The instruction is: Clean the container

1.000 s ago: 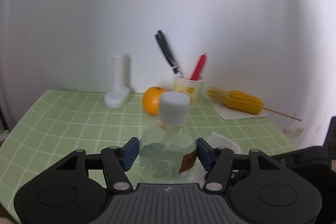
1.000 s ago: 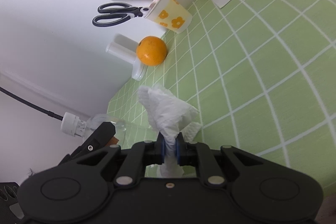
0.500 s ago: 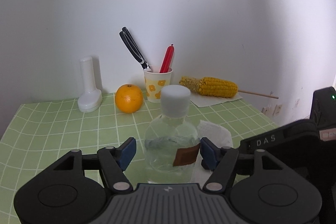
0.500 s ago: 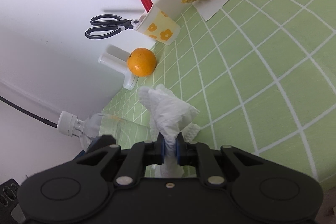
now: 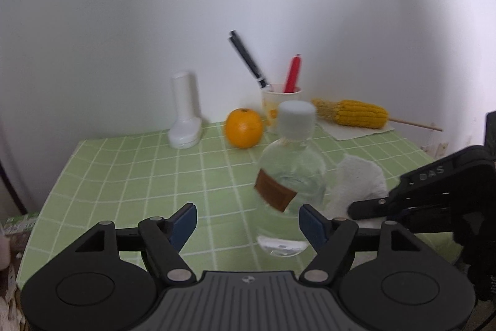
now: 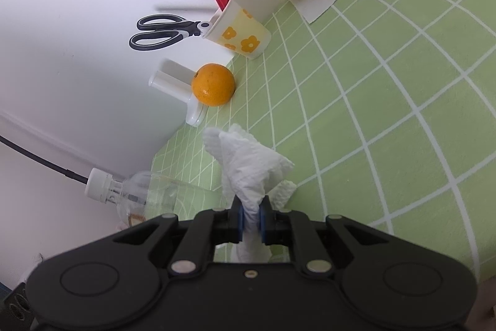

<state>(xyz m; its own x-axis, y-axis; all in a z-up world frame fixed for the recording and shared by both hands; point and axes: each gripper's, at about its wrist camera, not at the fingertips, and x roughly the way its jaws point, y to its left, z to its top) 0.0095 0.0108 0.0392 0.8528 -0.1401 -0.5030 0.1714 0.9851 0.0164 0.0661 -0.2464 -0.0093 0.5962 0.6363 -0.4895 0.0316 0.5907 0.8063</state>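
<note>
A clear bottle (image 5: pixel 290 185) with a white cap and a brown label stands on the green checked tablecloth between my left gripper's (image 5: pixel 248 221) open fingers, nearer the right finger; no firm grip shows. It also shows in the right wrist view (image 6: pixel 145 191). My right gripper (image 6: pixel 250 217) is shut on a crumpled white paper towel (image 6: pixel 248 163). The towel (image 5: pixel 359 182) sits just right of the bottle in the left wrist view.
At the back by the wall stand a white holder (image 5: pixel 185 114), an orange (image 5: pixel 244 127), a flowered paper cup (image 6: pixel 238 31) with scissors and a red pen, and a corn cob (image 5: pixel 356 113) on a napkin. The table's left edge (image 5: pixel 52 191) drops off.
My left gripper has opened and the bottle now stands loose between the fingers, shifted to the right. The right gripper still holds the towel beside it.
</note>
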